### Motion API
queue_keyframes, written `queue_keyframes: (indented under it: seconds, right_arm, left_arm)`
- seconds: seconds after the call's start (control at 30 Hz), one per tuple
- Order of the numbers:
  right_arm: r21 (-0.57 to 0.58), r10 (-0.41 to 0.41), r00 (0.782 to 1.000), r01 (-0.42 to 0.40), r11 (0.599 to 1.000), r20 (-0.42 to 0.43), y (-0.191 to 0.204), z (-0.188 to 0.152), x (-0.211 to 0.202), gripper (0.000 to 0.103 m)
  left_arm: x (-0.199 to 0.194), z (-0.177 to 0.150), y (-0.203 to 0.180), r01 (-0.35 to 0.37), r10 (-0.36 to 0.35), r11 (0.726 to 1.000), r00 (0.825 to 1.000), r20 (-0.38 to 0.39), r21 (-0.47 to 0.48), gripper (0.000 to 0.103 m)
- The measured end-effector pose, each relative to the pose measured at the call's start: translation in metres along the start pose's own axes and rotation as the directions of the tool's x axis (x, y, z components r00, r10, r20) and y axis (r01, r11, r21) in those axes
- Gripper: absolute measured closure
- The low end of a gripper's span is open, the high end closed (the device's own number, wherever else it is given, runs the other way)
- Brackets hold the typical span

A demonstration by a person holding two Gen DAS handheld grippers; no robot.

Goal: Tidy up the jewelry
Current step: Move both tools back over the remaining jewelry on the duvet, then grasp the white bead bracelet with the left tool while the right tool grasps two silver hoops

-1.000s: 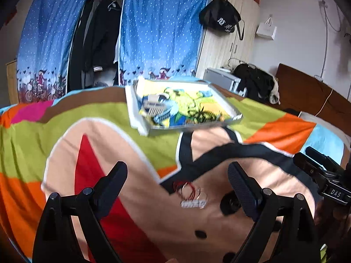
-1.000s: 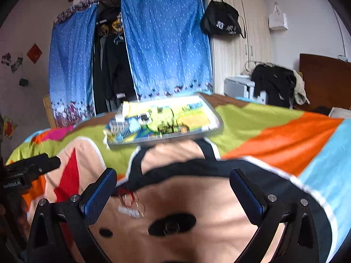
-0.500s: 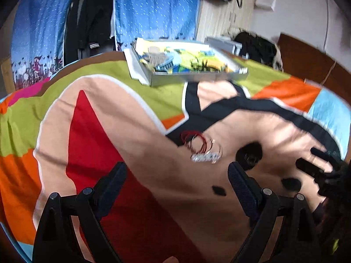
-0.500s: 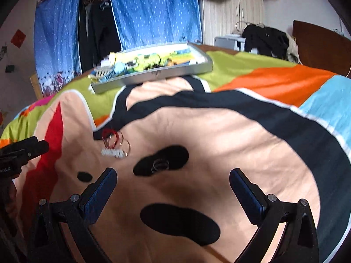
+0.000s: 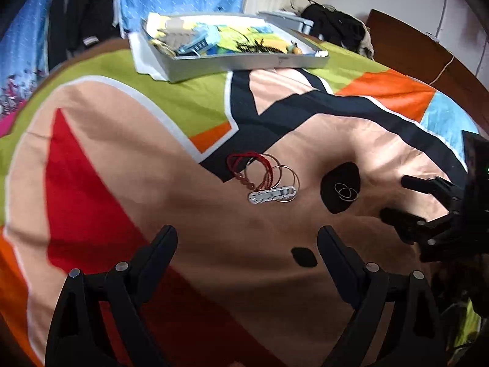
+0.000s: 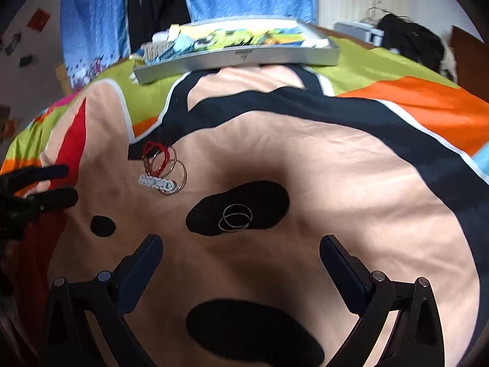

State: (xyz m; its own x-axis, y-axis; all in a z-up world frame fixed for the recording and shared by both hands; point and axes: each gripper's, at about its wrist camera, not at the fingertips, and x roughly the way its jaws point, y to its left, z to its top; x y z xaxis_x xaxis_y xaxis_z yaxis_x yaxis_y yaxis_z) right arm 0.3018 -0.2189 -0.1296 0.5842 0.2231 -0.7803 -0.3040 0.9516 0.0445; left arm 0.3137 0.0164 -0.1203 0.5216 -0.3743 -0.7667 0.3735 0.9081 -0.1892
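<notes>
Hovering above the bedspread (image 6: 305,159), left tongs (image 5: 247,238) and right tongs (image 6: 241,244) both gape wide, holding nothing

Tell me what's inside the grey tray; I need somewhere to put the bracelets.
The tray holds a bright yellow, green and blue printed sheet, a pale comb-like piece and something dark and spiky. Its near wall hides the floor, so free room can't be judged.

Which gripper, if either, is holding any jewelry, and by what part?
Neither. The left gripper and right gripper are open and empty; the bracelets and rings lie on the bedspread.
</notes>
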Motion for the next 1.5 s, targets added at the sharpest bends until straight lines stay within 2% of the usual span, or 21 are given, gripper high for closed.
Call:
queue_keyframes:
  seconds: [0.17,0.23,0.4,0.57,0.73,0.93,0.97,1.0,1.07,1.17,1.3,1.5]
  right_arm:
    - [-0.015,0.044,0.998,-0.045,0.999,-0.034,-0.005,0.009,0.019,0.002]
    - [-0.002,0.062,0.997,-0.062,0.998,-0.049,-0.010,0.012,0.025,0.010]
    - [0.005,0.077,0.994,-0.077,0.997,-0.077,-0.018,0.014,0.035,0.025]
    - [-0.007,0.108,0.989,-0.110,0.994,-0.097,-0.020,0.016,0.043,0.032]
    - [-0.037,0.126,0.984,-0.132,0.991,-0.125,-0.014,0.019,0.052,0.032]
    - [-0.047,0.137,0.981,-0.144,0.988,-0.136,-0.012,0.025,0.061,0.037]
    - [-0.048,0.136,0.981,-0.144,0.988,-0.138,-0.013,0.026,0.062,0.038]
    - [-0.049,0.135,0.981,-0.143,0.989,-0.141,-0.013,0.026,0.063,0.039]
    - [-0.058,0.127,0.980,-0.137,0.989,-0.150,-0.013,0.025,0.065,0.040]
    - [-0.082,0.115,0.981,-0.129,0.988,-0.156,-0.008,0.025,0.067,0.044]
    - [-0.100,0.113,0.981,-0.130,0.986,-0.161,-0.002,0.025,0.068,0.056]
    - [-0.091,0.130,0.977,-0.147,0.985,-0.166,0.001,0.023,0.069,0.072]
  left_arm:
    - [0.023,0.015,0.000,0.049,-0.045,0.997,0.997,-0.060,0.062,0.014]
    - [0.031,0.019,-0.002,0.071,-0.065,0.993,0.995,-0.075,0.092,0.017]
    - [0.053,0.027,-0.008,0.142,-0.121,0.976,0.984,-0.130,0.165,0.045]
    - [0.072,0.036,-0.005,0.186,-0.148,0.960,0.972,-0.184,0.208,0.058]
    - [0.082,0.041,-0.007,0.215,-0.156,0.941,0.961,-0.227,0.261,0.059]
    - [0.094,0.042,-0.017,0.202,-0.116,0.912,0.962,-0.248,0.357,0.059]
    - [0.095,0.042,-0.018,0.199,-0.110,0.910,0.962,-0.251,0.365,0.063]
    - [0.096,0.042,-0.017,0.195,-0.105,0.909,0.962,-0.250,0.367,0.069]
    - [0.097,0.041,-0.014,0.188,-0.098,0.913,0.963,-0.251,0.363,0.075]
    - [0.095,0.039,-0.010,0.184,-0.100,0.921,0.963,-0.250,0.343,0.081]
    - [0.093,0.034,-0.009,0.206,-0.120,0.925,0.956,-0.267,0.320,0.089]
    - [0.091,0.028,-0.016,0.224,-0.136,0.926,0.949,-0.285,0.303,0.091]
